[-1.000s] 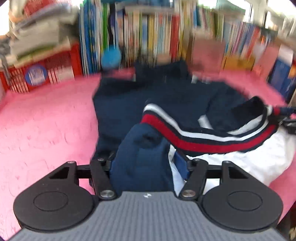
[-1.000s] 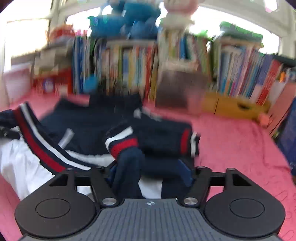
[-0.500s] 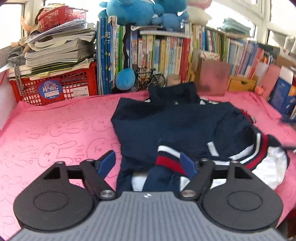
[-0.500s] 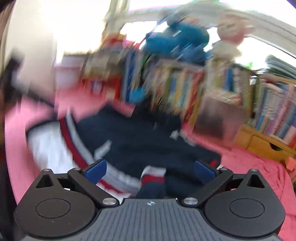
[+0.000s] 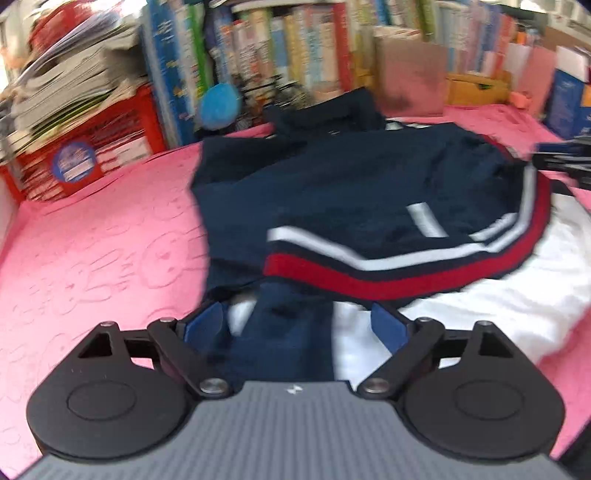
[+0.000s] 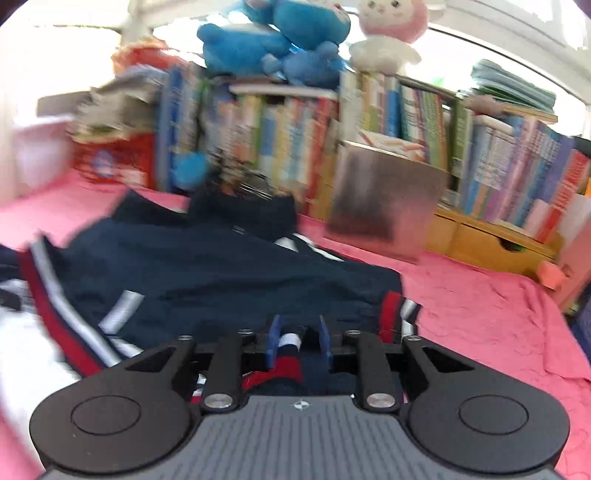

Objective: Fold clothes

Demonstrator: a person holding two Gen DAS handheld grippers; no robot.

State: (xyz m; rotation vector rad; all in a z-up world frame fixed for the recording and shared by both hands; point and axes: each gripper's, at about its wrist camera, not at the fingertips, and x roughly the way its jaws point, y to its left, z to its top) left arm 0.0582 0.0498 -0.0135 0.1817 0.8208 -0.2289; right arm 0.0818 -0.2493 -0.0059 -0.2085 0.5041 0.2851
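A navy jacket [image 5: 351, 177] with red and white striped trim lies spread on the pink bunny-print cloth [image 5: 92, 251], its white lining [image 5: 498, 295] turned up on the side nearest the grippers.

The left gripper [image 5: 297, 325] stands with its jaws well apart. A fold of navy fabric runs up between the two blue pads [image 5: 388, 326], but neither pad presses on it: there is a gap of lining showing on both sides. Just ahead of the jaws the striped hem [image 5: 369, 273] curves across, and beyond that the body of the jacket stretches toward the collar.

The right gripper [image 6: 297, 345] has its jaws drawn close together, pinched on a striped cuff [image 6: 290, 341] of the same jacket; the red and white bands bunch up between the pads and trail back under the gripper body. To the right of those jaws another band of red and white trim [image 6: 399, 314] marks the jacket's edge, and the bare pink cloth lies past it.

Straight ahead of both grippers, past the collar, a row of books [image 6: 295, 140] lines the back, with a red basket [image 5: 92, 147] of papers to the left. Blue plush toys [image 6: 277, 40] and a pink-and-white one [image 6: 388, 33] sit on top. Both views are smeared with motion blur.
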